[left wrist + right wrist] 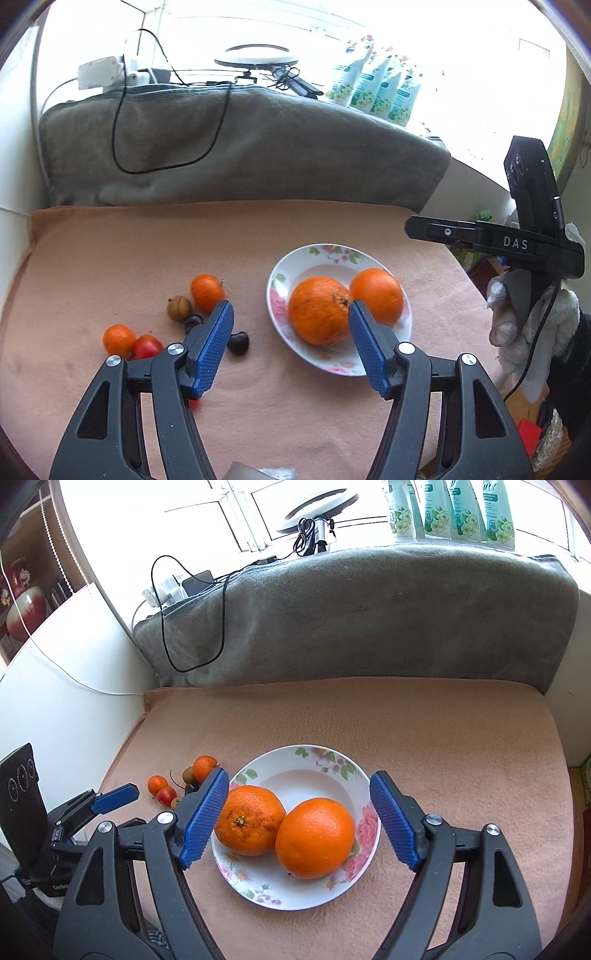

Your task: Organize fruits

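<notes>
A white floral plate [284, 280] [317, 760] on the pink cloth holds two big oranges, a rough one [318, 311] [249, 819] and a smooth one [376, 291] [314, 838]. Left of the plate lie small fruits: two mandarins [207, 292] [118, 339] [204, 768], a red tomato [147, 346] [166, 794], a brown fruit [179, 308] and dark cherries [238, 342]. My left gripper [290, 314] is open and empty above the cloth between plate and small fruits. My right gripper [299, 786] is open and empty over the plate; it shows from the side in the left wrist view [410, 226].
A grey blanket [240, 147] [369, 620] with a black cable [122, 147] draped on it rises behind the cloth. Floral pouches [373, 81] [450, 509] and a ring lamp [262, 59] stand at the window. A white wall [66, 709] bounds the left.
</notes>
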### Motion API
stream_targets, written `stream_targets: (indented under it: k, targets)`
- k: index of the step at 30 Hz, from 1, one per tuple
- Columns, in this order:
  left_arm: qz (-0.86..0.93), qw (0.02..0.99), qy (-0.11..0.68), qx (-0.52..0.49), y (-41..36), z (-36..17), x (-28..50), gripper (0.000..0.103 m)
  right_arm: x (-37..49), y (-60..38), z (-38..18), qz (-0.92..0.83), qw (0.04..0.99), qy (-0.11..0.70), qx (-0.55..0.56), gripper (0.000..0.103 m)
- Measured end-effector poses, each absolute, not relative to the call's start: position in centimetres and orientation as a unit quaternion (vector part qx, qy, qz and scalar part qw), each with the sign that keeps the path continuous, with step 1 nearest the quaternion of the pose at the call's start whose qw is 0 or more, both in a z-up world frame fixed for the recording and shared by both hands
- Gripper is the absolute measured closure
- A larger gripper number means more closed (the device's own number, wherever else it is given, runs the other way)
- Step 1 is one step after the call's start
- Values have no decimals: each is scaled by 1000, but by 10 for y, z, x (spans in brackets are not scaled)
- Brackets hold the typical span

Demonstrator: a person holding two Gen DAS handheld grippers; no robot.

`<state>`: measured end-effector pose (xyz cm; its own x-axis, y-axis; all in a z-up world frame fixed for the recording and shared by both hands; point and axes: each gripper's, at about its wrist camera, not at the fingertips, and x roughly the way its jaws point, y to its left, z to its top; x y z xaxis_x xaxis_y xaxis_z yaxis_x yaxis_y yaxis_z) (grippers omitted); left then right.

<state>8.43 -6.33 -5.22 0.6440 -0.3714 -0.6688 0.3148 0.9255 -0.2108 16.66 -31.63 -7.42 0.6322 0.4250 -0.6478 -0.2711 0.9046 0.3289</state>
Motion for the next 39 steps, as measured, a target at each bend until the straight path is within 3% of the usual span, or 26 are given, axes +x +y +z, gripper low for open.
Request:
stream_targets:
  k: [6, 20, 27, 29, 31, 34, 39]
  targets:
    - [-128, 907, 397, -56, -13, -71, 88, 37, 163, -299, -77, 205, 902, 371, 81, 13]
    - [-76, 900, 412, -120, 73, -107, 83, 37, 151, -232, -79, 261, 897, 358, -4, 13]
    - [-73, 898, 407, -152, 89, -116, 83, 51, 139, -185, -87, 296, 884, 356, -65, 13]
    - [-71, 897, 407, -156, 90, -118, 84, 53, 135, -173, -93, 302, 880, 357, -83, 16]
    - [-73, 898, 405, -155, 91, -119, 86, 60, 132, -161, -99, 302, 877, 361, -98, 28]
    - [-77, 900, 403, -147, 90, -120, 89, 63, 134, -147, -111, 316, 862, 384, -95, 37]
    - [-90, 897, 407, -147, 90, -125, 95, 67, 142, -129, -129, 321, 847, 417, -71, 47]
